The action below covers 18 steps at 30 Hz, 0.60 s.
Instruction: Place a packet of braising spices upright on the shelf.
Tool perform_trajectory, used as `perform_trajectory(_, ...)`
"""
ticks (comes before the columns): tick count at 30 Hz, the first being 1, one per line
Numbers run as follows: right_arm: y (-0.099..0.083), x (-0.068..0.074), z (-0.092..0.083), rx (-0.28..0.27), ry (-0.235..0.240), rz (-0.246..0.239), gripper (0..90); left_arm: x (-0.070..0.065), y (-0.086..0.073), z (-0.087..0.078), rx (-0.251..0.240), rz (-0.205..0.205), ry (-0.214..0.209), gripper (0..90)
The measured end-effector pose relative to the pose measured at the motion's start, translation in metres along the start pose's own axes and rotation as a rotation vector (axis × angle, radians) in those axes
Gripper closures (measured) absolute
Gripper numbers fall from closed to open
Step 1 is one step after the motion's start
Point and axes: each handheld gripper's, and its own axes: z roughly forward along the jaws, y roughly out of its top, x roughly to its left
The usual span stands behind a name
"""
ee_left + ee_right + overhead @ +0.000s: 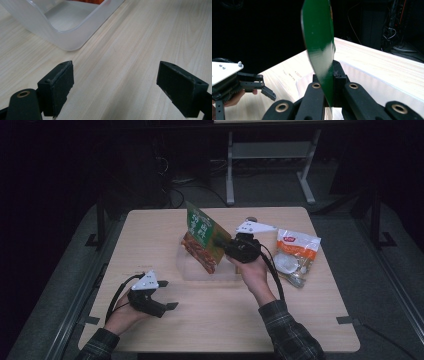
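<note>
A green snack pouch (pixel 202 239) with a picture of reddish food hangs tilted above the clear plastic bin (pixel 186 268) at the table's middle. My right gripper (pixel 221 243) is shut on the pouch's edge; in the right gripper view the green pouch (pixel 319 42) rises edge-on from between the pressed jaws. My left gripper (pixel 168 295) rests low at the front left of the table, jaws wide apart with nothing between them. In the left gripper view its fingers (pixel 58 85) frame bare wood, and the clear bin (pixel 67 25) lies just ahead.
A white and orange bag (pixel 296 254) lies on the table to the right of my right hand. The wooden table (pixel 225 320) is bare along its front. Dark floor, cables and a metal frame lie beyond the far edge.
</note>
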Motion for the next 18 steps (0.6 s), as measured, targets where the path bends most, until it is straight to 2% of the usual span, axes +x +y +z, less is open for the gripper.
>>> perform_trajectory(3, -0.002, 0.002, 0.003, 0.013, -0.013, -0.005, 89.7, 0.000, 0.000, 0.000, 0.003, 0.001, 0.000, 13.9)
perform_trajectory(18, -0.008, 0.002, 0.018, 0.055, -0.012, 0.002, 89.4, -0.001, 0.000, 0.000, 0.007, -0.002, -0.001, 13.9)
